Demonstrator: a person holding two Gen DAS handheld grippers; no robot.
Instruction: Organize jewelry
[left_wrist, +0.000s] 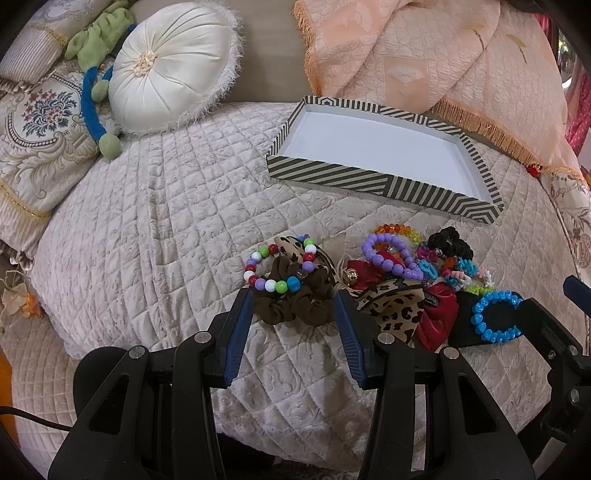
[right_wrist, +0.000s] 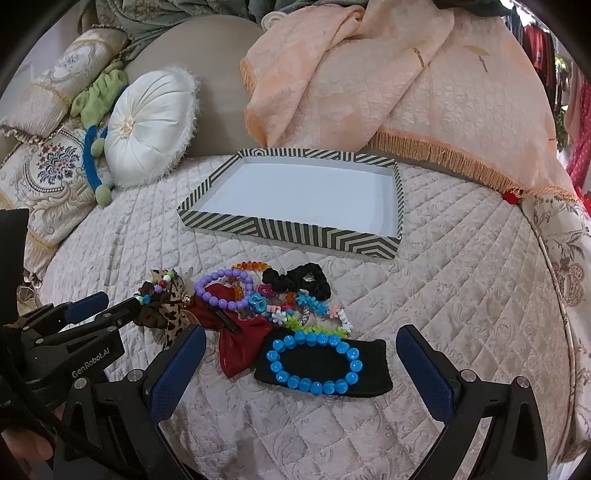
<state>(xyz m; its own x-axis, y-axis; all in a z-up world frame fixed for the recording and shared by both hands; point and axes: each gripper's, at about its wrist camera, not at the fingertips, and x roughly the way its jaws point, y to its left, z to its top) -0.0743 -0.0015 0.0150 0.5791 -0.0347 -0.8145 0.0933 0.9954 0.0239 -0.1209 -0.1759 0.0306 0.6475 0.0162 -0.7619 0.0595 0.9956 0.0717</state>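
Sorting has not begun: your striped tray (right_wrist: 384, 243) holds nothing, and the jewelry pile (right_wrist: 280, 306) lies just before it on the quilt (right_wrist: 461, 295). Your left gripper (left_wrist: 295, 306) and right gripper (right_wrist: 301, 350) both stand spread, grasping nothing.

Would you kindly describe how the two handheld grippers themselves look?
Both are black plastic frames with silver pivot pins and flat, ribbed blue finger pads. The left gripper has a black cable trailing at its left. The right gripper looks alike. White "GenRobot.AI" lettering marks the left gripper's body in the right view.
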